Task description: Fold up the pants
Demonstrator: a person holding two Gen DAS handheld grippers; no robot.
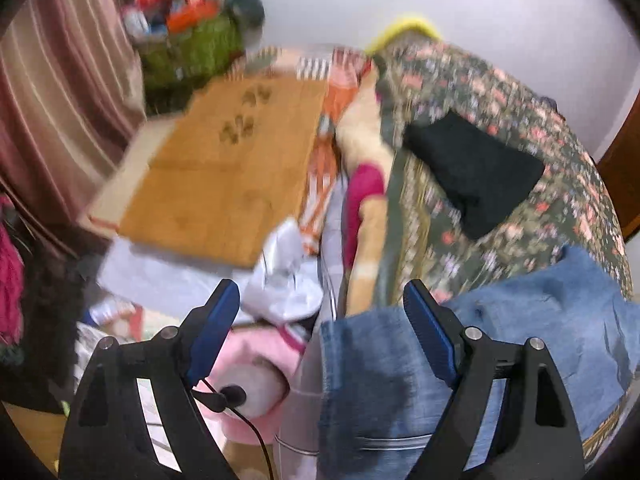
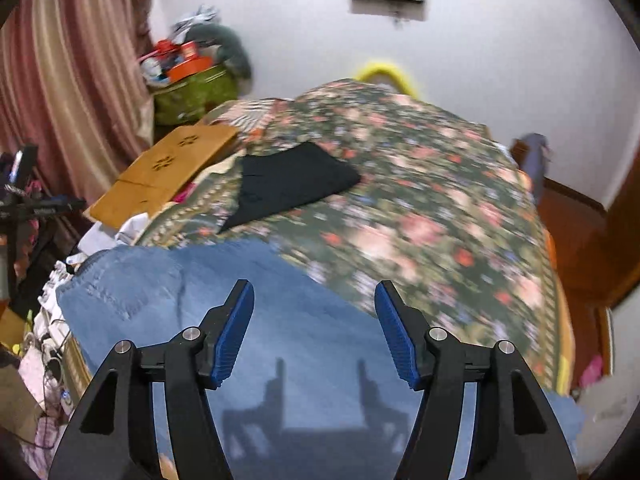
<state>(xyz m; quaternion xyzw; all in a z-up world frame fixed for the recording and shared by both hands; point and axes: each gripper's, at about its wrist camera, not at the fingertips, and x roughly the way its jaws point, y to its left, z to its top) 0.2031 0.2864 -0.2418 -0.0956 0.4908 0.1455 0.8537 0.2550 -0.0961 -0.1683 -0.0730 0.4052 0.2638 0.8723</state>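
The blue jeans [image 2: 248, 312] lie spread on the near end of the flowered bedspread [image 2: 440, 208], filling the lower half of the right wrist view, their long run going from the waist and pocket stitching at the left edge across to the lower right. The right gripper [image 2: 314, 320] hangs straight over them, tilted down, jaws parted, nothing between the pads, its shadow on the denim below. The left gripper [image 1: 320, 316] sits off the denim's left edge: in its view the jeans take the lower right, under the right finger only. It gapes wide, holding nothing. The right hand looks nearer the cloth. A folded black garment [image 2: 288, 184] lies further up, well apart.
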